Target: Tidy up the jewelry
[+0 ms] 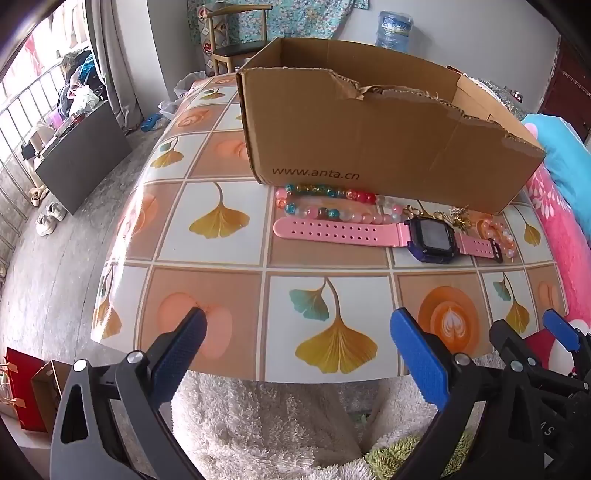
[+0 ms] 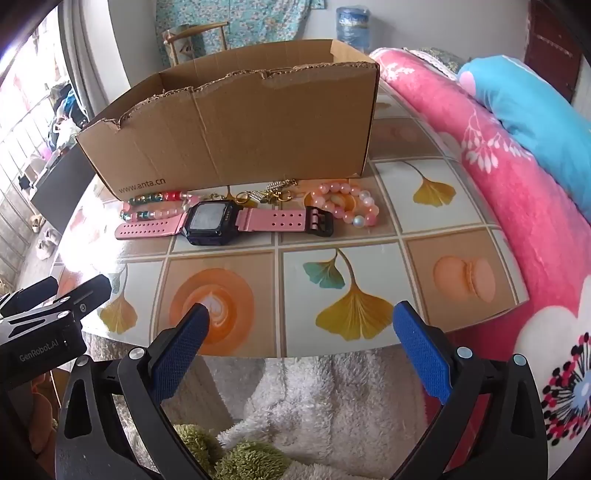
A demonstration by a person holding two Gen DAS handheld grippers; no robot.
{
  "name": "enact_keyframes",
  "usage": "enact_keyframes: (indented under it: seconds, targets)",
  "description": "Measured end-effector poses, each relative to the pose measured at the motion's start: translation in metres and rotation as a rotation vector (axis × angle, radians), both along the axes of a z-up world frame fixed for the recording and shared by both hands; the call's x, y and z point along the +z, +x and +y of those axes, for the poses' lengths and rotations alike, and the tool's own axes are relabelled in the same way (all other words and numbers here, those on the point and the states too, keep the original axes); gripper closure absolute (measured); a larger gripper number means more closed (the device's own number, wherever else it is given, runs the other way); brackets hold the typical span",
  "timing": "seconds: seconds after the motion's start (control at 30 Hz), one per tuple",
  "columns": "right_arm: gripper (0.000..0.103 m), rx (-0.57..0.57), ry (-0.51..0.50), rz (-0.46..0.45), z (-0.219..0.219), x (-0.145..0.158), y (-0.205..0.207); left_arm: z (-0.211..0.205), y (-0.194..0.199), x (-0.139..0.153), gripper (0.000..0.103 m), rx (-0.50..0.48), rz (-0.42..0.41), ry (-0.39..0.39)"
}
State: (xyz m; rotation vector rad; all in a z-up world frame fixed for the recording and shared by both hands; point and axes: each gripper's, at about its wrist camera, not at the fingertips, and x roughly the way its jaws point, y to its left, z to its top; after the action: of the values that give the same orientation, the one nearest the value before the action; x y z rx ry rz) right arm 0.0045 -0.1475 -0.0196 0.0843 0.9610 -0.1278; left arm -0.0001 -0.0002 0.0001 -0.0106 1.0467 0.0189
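A pink-strapped watch (image 1: 369, 232) (image 2: 221, 221) with a dark square face lies flat on the table in front of an open cardboard box (image 1: 369, 136) (image 2: 229, 129). Behind its strap lies a multicoloured bead string (image 1: 325, 201) (image 2: 155, 205). A pink bead bracelet (image 1: 498, 236) (image 2: 347, 203) sits at the buckle end, and gold trinkets (image 1: 450, 216) (image 2: 273, 192) lie by the box. My left gripper (image 1: 299, 325) and right gripper (image 2: 301, 321) hover open over the near table edge, side by side, both holding nothing.
The table (image 1: 221, 258) (image 2: 424, 266) has a glossy leaf-and-tile pattern. A pink floral blanket (image 2: 498, 166) and blue pillow (image 2: 535, 110) border its right side. White fluffy fabric (image 1: 277, 424) lies below the near edge. A chair (image 1: 229, 40) and water jug (image 1: 393, 29) stand behind.
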Motion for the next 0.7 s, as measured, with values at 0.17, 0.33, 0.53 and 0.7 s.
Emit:
enact_keyframes:
  seconds: [0.17,0.33,0.53,0.7]
  targets:
    - [0.007,-0.001,0.009,-0.004,-0.0012,0.0005,-0.0014,-0.0001,0.0001,-0.0004,0.005,0.001,0.003,-0.001]
    - [0.007,0.001,0.022,-0.007,-0.0037,0.0008,-0.0056,-0.0035,-0.0033,-0.0034,0.005,0.0,0.005,0.0]
    - [0.007,-0.011,0.015,0.009,-0.0062,-0.0008,-0.0014,-0.0007,-0.0018,-0.0011,0.005,-0.001,0.004,0.001]
    - [0.007,-0.017,0.017,0.007,-0.0066,-0.0015,-0.002,-0.0016,-0.0012,-0.0022,0.005,-0.001,0.003,0.001]
